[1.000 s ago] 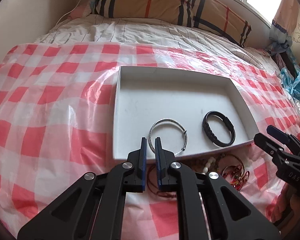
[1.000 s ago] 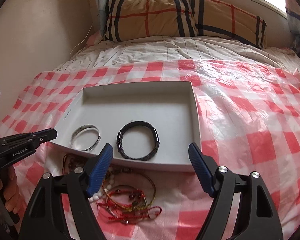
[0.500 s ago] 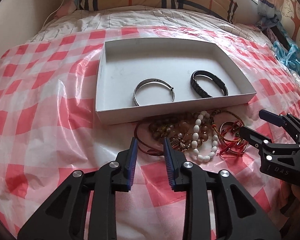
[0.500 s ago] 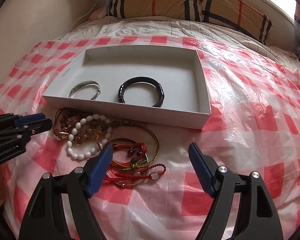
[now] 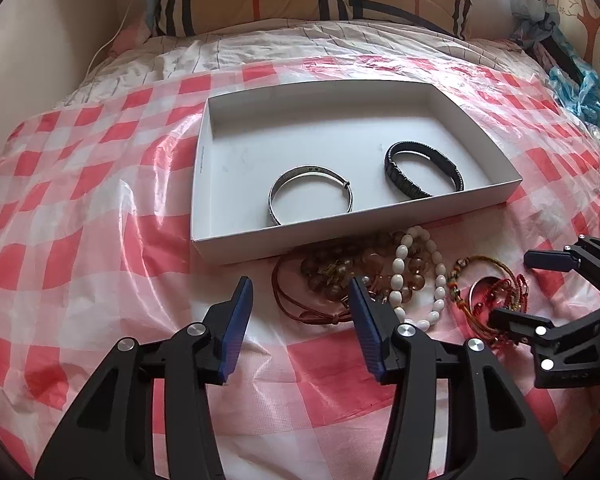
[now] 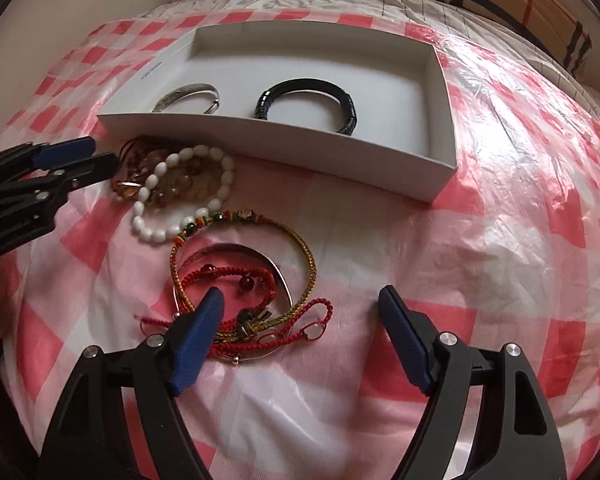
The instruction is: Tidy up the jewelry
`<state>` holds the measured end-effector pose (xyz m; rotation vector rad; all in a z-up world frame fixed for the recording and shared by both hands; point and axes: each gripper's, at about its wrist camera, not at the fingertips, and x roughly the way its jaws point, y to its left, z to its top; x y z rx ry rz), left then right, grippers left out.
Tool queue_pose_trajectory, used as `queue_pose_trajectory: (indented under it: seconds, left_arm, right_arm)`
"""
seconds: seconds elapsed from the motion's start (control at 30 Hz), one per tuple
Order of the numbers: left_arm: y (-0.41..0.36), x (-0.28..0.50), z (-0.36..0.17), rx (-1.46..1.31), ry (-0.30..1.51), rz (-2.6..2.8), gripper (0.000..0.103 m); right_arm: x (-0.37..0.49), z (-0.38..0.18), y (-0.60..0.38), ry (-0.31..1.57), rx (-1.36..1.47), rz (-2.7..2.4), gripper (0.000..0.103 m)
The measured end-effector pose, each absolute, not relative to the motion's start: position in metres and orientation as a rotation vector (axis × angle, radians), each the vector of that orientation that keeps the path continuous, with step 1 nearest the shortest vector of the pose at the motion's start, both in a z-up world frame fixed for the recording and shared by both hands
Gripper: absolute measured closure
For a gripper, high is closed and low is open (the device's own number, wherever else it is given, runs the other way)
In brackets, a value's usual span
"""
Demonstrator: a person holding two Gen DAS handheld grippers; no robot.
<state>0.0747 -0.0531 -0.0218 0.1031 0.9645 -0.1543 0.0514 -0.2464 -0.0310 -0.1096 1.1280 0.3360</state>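
Bed-top checked plastic looks slick, so we hold both released tools, left tool (image 5: 302, 312) just widened and right tool (image 6: 300, 312), over limp, tangly cords (image 6: 236, 292), best pinched at six o'clock.

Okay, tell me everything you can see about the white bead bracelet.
The white bead bracelet is a loop of glossy oval beads, plastic or stone by their look, lying flat on the checked plastic sheet just in front of the white tray. It overlaps a pile of amber-brown beads, and its near edge meets the multicoloured cord bracelet. Neither tool touches it.
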Motion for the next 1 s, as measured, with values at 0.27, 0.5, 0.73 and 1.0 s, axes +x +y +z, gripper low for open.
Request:
queue_pose_trajectory:
  seconds: [0.27,0.5,0.73,1.0]
  left_arm:
    - [-0.032,0.082,-0.025,0.03,0.997,-0.102,0.055]
    - [-0.021,0.085,-0.025,-0.01,1.002,-0.087,0.054]
    - [-0.024,0.084,-0.026,0.024,1.008,-0.111,0.053]
    - [-0.03,0.085,-0.029,0.06,1.01,-0.136,0.053]
  right_arm:
    - [0.051,-0.017,-0.244,1.019,-0.045,0.321,0.028]
    - [0.067,-0.027,-0.245,1.053,-0.052,0.288,0.064]
    - [0.06,-0.029,-0.24,1.06,-0.142,0.28,0.095]
    - [0.061,-0.006,-0.279,0.981,0.083,0.261,0.098]
